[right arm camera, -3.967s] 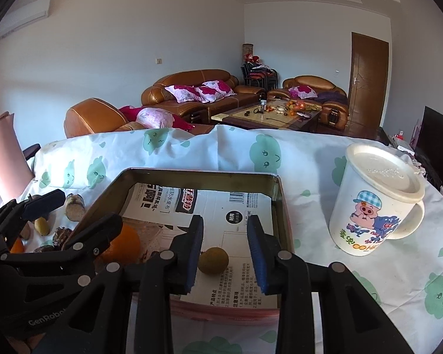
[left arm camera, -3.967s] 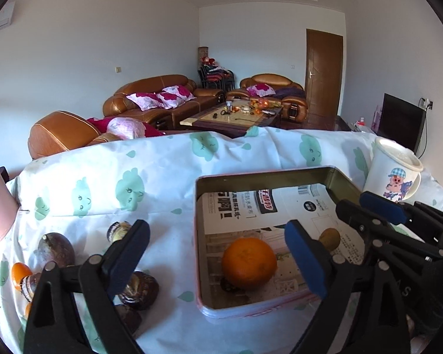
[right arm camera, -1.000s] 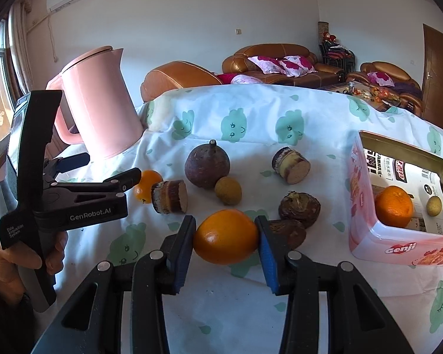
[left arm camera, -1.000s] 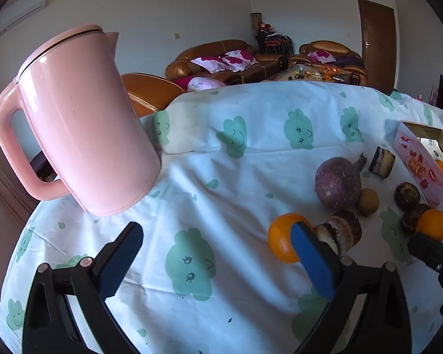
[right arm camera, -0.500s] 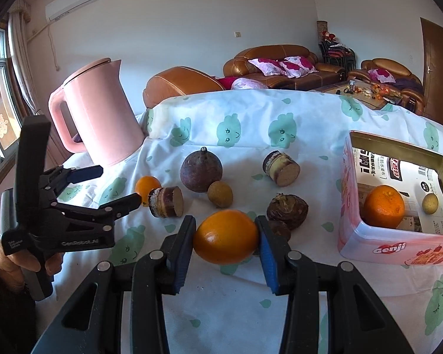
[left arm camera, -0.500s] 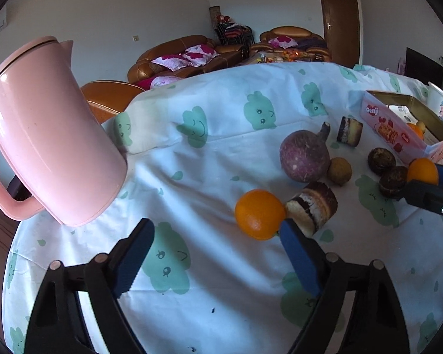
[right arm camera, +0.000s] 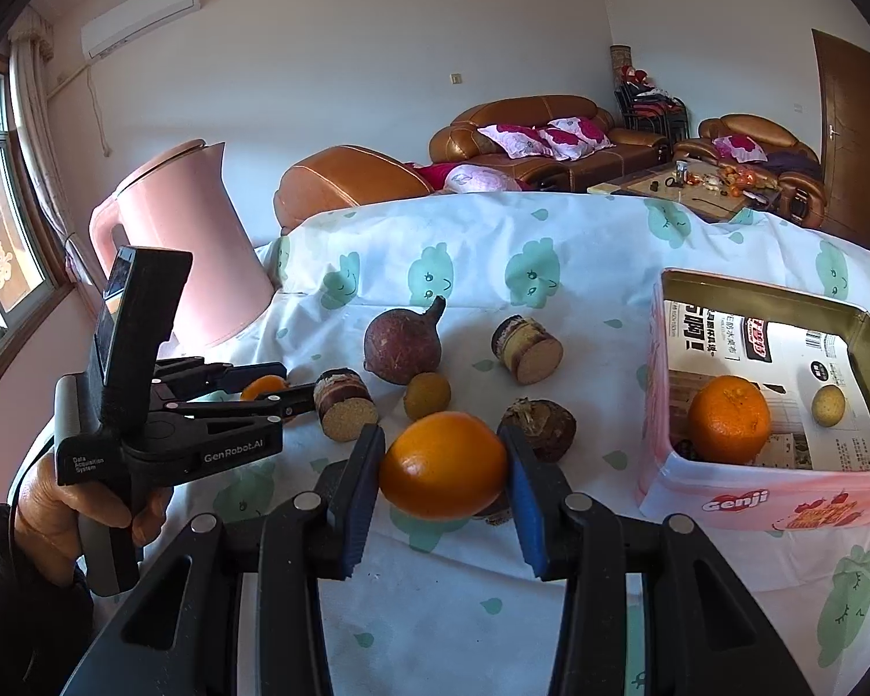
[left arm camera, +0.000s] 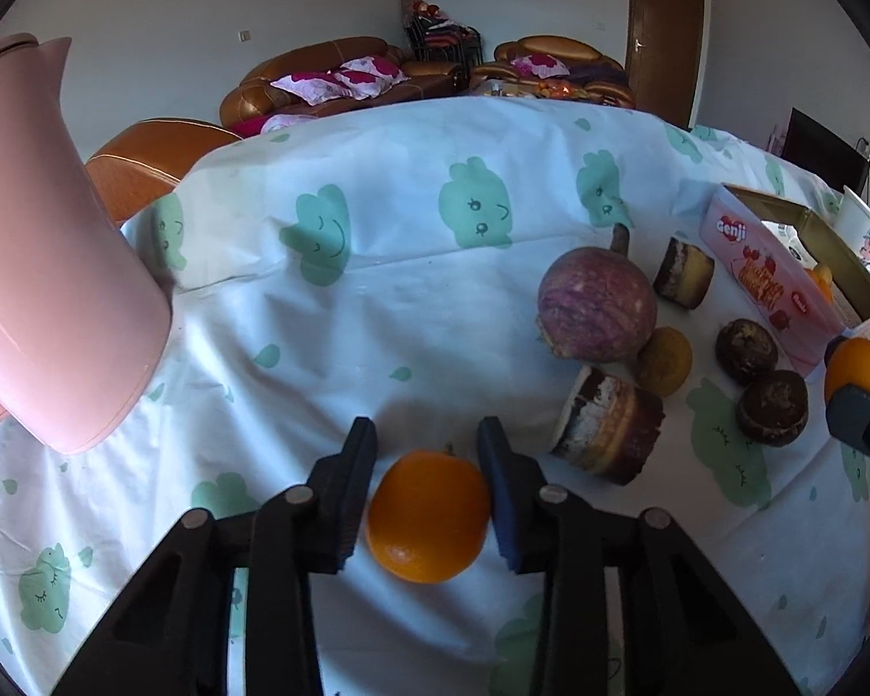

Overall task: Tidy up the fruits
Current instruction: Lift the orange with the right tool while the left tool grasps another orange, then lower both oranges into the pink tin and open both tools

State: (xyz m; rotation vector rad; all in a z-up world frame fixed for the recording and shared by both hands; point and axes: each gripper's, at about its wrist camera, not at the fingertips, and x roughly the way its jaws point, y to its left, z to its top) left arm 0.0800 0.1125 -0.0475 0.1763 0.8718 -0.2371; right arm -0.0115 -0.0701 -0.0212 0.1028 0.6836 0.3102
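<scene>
My left gripper is closed around a small orange on the tablecloth; it also shows in the right wrist view. My right gripper is shut on a larger orange held above the cloth, short of the pink tin box. The box holds another orange and a small yellowish fruit on newspaper.
A purple round fruit, a small brown-yellow fruit, two cut stem pieces and dark knobbly tubers lie on the cloth. A pink kettle stands far left. A cartoon cup stands behind the box.
My left gripper moved forward onto the small orange and its fingers closed in on it. My right gripper kept its orange and shifted slightly right toward the box.
</scene>
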